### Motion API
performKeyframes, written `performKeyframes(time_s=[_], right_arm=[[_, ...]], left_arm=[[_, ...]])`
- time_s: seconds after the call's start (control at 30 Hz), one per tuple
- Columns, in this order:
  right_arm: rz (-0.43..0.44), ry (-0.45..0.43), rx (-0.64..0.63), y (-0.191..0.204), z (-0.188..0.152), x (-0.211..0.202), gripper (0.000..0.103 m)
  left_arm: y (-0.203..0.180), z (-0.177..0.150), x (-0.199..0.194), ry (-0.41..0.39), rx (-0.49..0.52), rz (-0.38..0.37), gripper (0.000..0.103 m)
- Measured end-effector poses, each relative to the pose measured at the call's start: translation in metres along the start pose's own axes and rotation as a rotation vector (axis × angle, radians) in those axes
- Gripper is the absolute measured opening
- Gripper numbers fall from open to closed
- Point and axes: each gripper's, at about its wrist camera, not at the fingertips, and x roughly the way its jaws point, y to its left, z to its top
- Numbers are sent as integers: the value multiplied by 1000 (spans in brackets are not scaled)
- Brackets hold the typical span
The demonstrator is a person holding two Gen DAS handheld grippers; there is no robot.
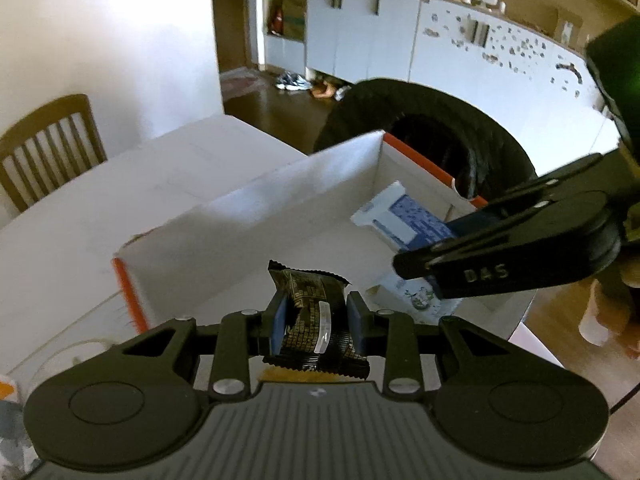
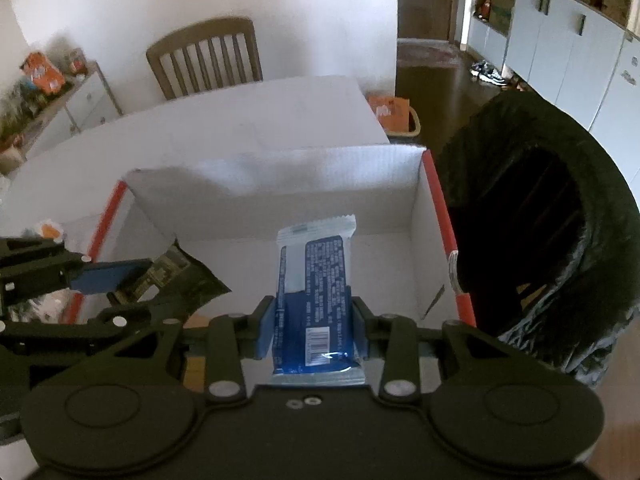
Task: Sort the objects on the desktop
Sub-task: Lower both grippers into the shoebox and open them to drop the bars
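Observation:
My left gripper point(image 1: 316, 318) is shut on a black snack packet point(image 1: 314, 312) and holds it over the near edge of an open white cardboard box point(image 1: 304, 184) with orange-red rims. My right gripper point(image 2: 313, 320) is shut on a blue and white snack packet point(image 2: 316, 280) and holds it over the same box point(image 2: 280, 184). In the left wrist view the right gripper point(image 1: 424, 264) reaches in from the right with the blue packet point(image 1: 400, 216). In the right wrist view the left gripper point(image 2: 132, 280) comes in from the left with the black packet point(image 2: 180, 276).
The box stands on a white table point(image 1: 80, 216). A black bag-lined bin point(image 2: 540, 240) stands right of the box, off the table. A wooden chair point(image 2: 204, 56) is at the table's far side. White cabinets point(image 1: 360, 32) line the back wall.

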Motion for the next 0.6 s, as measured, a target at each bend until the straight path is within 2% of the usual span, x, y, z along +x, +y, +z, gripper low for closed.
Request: performKeyframes(time_s=[0.2,0.6], right_arm=[[-18,38,-25,-9,10,25,37],[-30,99,-52,-8,23,66,37]], left_arm=[[-7,5,24,53,13,-19,30],[1,9,59,178,-28,-52,30]])
